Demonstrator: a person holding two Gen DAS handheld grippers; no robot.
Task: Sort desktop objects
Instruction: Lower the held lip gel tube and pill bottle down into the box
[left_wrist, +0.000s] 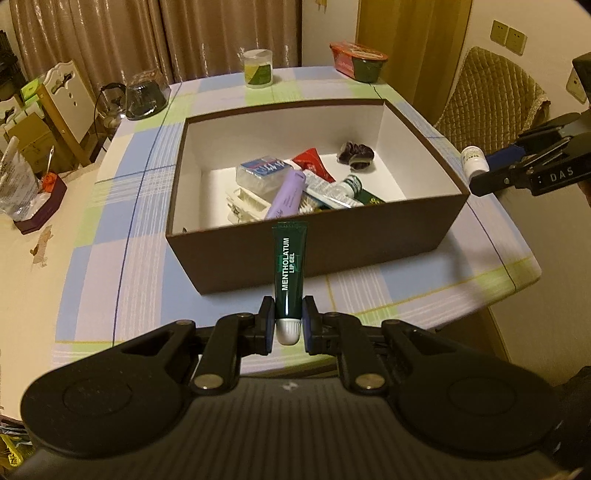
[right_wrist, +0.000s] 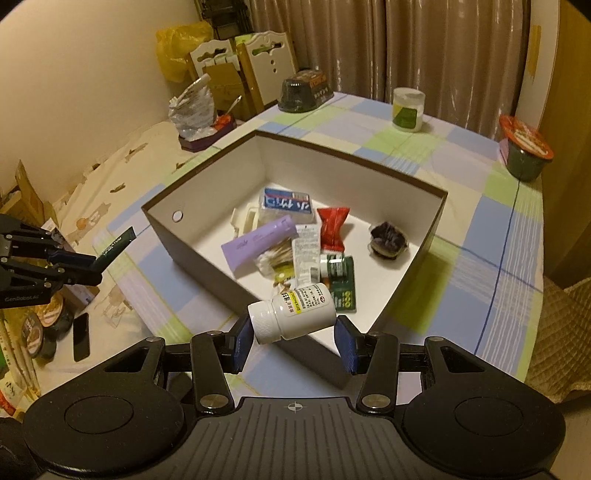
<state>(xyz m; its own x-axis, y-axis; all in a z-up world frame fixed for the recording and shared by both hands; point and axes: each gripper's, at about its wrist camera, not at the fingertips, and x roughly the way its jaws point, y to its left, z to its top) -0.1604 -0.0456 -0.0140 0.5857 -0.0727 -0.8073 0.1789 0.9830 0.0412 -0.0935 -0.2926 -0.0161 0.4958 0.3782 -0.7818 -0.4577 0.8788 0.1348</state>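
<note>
A brown box (left_wrist: 332, 254) with a white inside stands on the checked tablecloth. In it lie a purple tube (left_wrist: 286, 195), a red packet (left_wrist: 314, 164), a blue tissue pack (left_wrist: 260, 170), a dark scrunchie (left_wrist: 356, 155) and other small items. My left gripper (left_wrist: 288, 325) is shut on a green lip gel tube (left_wrist: 290, 269), which points at the box's near wall. My right gripper (right_wrist: 293, 345) is shut on a white pill bottle (right_wrist: 295, 317), held sideways over the box's near corner (right_wrist: 332, 369). The left wrist view shows the right gripper (left_wrist: 480, 166) beside the box's right wall.
At the table's far edge stand a white-lidded jar (left_wrist: 258, 68), a red-lidded noodle bowl (left_wrist: 360, 61) and a dark bowl (left_wrist: 146, 96). A padded chair (left_wrist: 487, 96) is on the right. Bags and a dark tray (right_wrist: 203, 136) lie on the cream surface to the left, with a phone (right_wrist: 81, 336) below.
</note>
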